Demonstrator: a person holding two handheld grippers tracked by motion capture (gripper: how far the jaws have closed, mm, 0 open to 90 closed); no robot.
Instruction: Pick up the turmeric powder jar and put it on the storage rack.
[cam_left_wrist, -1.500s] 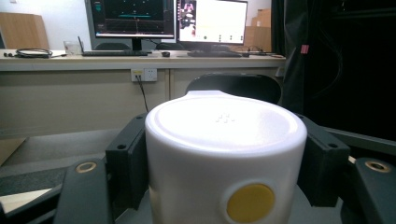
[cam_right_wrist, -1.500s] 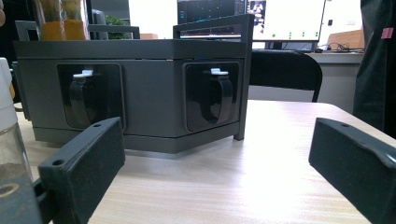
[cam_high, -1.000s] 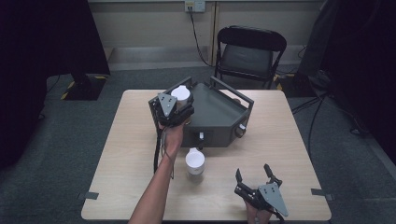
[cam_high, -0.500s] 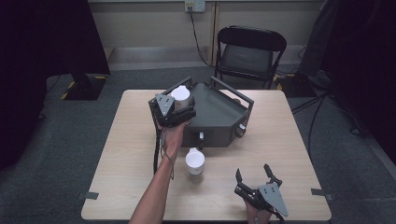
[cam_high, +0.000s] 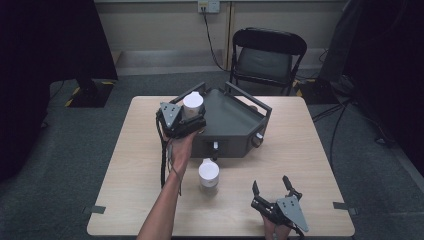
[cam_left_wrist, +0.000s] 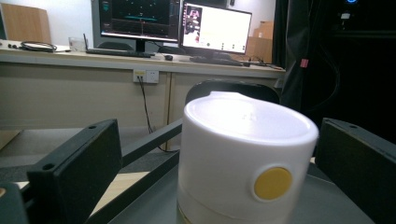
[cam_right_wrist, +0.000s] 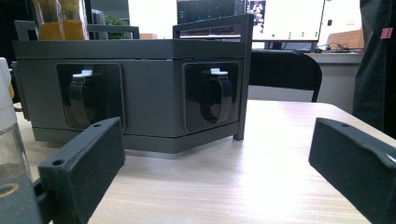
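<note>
L gripper (cam_high: 192, 116) fingers wide apart around white jar (cam_left_wrist: 243, 161) on grey rack (cam_high: 235, 125). R gripper (cam_high: 272, 189) at table's (cam_high: 310, 150) 5 o'clock, fingers spread, empty.

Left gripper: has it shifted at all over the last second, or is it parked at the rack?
No. In the high view the left gripper sits at the same spot against the grey rack's left corner, with the white-lidded jar between its jaws.
</note>
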